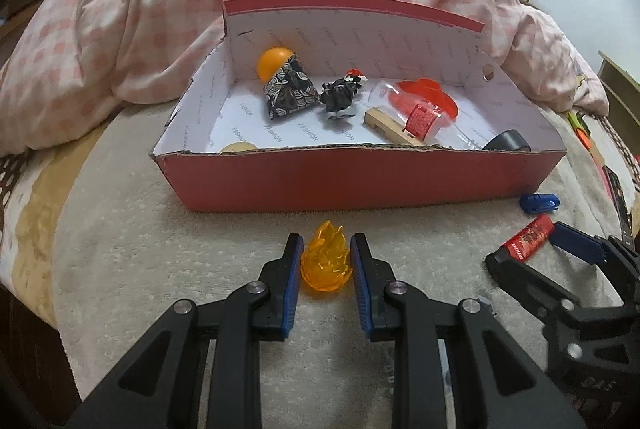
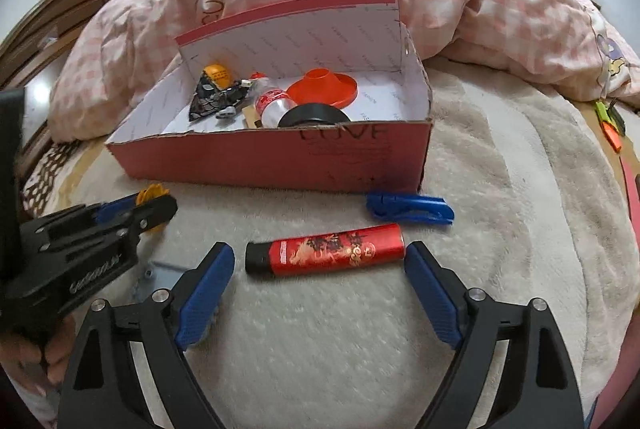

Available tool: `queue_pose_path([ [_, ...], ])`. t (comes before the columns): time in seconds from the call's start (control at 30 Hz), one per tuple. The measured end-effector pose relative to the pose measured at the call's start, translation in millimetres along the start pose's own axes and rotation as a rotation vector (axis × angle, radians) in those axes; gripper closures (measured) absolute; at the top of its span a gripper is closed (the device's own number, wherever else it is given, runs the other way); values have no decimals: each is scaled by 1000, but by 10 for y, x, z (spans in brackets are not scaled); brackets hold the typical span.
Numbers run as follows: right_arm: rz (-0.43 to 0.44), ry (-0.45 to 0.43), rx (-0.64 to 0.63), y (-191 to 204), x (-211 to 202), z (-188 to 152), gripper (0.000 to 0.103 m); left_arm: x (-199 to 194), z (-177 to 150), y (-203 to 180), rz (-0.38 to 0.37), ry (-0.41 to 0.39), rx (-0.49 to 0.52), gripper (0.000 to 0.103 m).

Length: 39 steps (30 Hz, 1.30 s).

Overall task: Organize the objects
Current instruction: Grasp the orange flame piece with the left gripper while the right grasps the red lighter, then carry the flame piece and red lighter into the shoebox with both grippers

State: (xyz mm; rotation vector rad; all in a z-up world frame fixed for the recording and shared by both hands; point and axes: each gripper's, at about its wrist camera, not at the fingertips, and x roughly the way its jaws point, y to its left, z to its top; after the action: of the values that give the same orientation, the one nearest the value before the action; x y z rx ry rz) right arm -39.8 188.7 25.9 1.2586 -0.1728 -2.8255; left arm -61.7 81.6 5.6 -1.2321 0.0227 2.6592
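My left gripper [image 1: 326, 253] pointed steeply down at the fleecy cream blanket [image 2: 500, 197], its blue pads clamped on a translucent orange flame-shaped toy [image 1: 325, 257] that stood on the blanket just in front of the red box [image 1: 360, 181]. My right gripper [image 2: 320, 261] tilted down the same way beside it, jaws spread wide, with a red lighter [image 2: 332, 251] lying crosswise between the fingertips; neither pad touched it. The lighter carried a gold dragon print and a black end. A blue clip [image 2: 408, 209] lay on the blanket between the lighter and the box, apart from both. At the lower left of the right wrist view, my fingers [image 2: 52, 357] showed under the left tool's body.

The box was an open cardboard shoebox, red outside, white inside, with its lid flap standing up at the back against a pink checked duvet [image 1: 120, 29]. Inside it lay an orange ball [image 1: 274, 63], touching a dark patterned fabric pouch [image 1: 290, 91], a small black crumpled item [image 1: 340, 95], a clear plastic bottle [image 1: 420, 117] with a red label, a wooden piece [image 1: 384, 127] partly under the bottle, an orange-red funnel [image 2: 324, 87] and a roll of black tape [image 2: 314, 117] against the front wall.

The lining repeated the word "FASHION"; the front wall bore hand-drawn letters that looked like "LOVE". The duvet showed "CUTE".
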Motion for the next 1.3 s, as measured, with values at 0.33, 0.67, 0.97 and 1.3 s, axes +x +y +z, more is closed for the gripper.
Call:
queue_pose_path([
  [0.33,-56,49,-101,65,142,50,14,1,-14,24,-24,-6,-12,80],
  [0.67,-63,29,-127,68,149,9,18,1,-17,15,-27,-3,-17,80],
  [0.97,-20,-11,-106,21,70,-49,18,-30,-21,-2,-38,3,-23,80],
  [1.3,31,-50,-94,13,-43,-85,18,-134,1,-53,-46,-5,-5,80],
])
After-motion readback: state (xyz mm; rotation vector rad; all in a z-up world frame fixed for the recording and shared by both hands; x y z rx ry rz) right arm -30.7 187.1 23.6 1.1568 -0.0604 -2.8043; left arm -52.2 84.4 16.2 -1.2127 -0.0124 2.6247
